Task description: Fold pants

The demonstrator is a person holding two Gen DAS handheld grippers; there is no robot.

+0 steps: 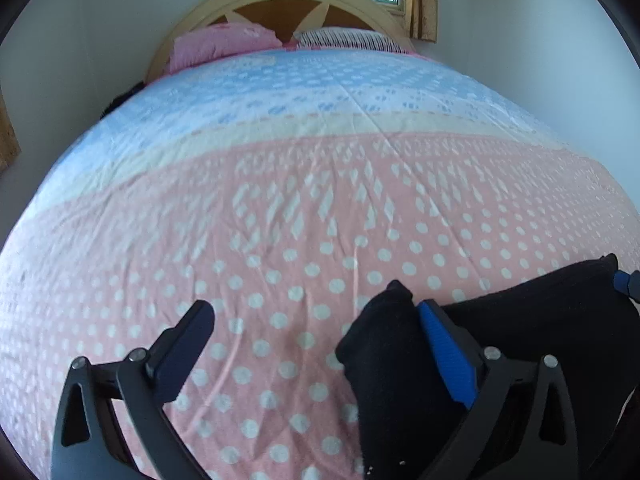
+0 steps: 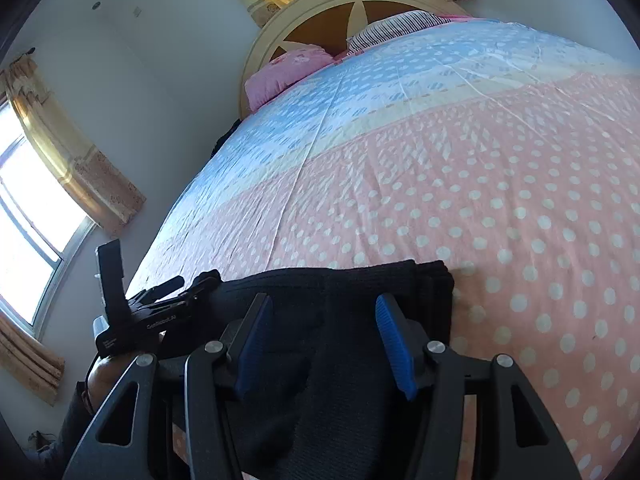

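Note:
The black pants (image 2: 340,320) lie folded in a thick bundle on the pink dotted bedspread (image 1: 280,220) at the near edge of the bed. In the left wrist view the pants (image 1: 400,360) fill the lower right. My left gripper (image 1: 316,336) is open, and a corner of the pants lies just inside its right finger (image 1: 448,352). My right gripper (image 2: 324,340) is open, its two blue pads wide apart over the bundle, gripping nothing. The left gripper's body (image 2: 152,312) shows at the pants' left end in the right wrist view.
The bed runs far ahead to a cream headboard (image 1: 288,4) with a pink pillow (image 1: 224,44) and a striped pillow (image 1: 348,38). Curtained windows (image 2: 36,208) lie on the left wall. The bed's left edge (image 2: 192,200) drops off beside the white wall.

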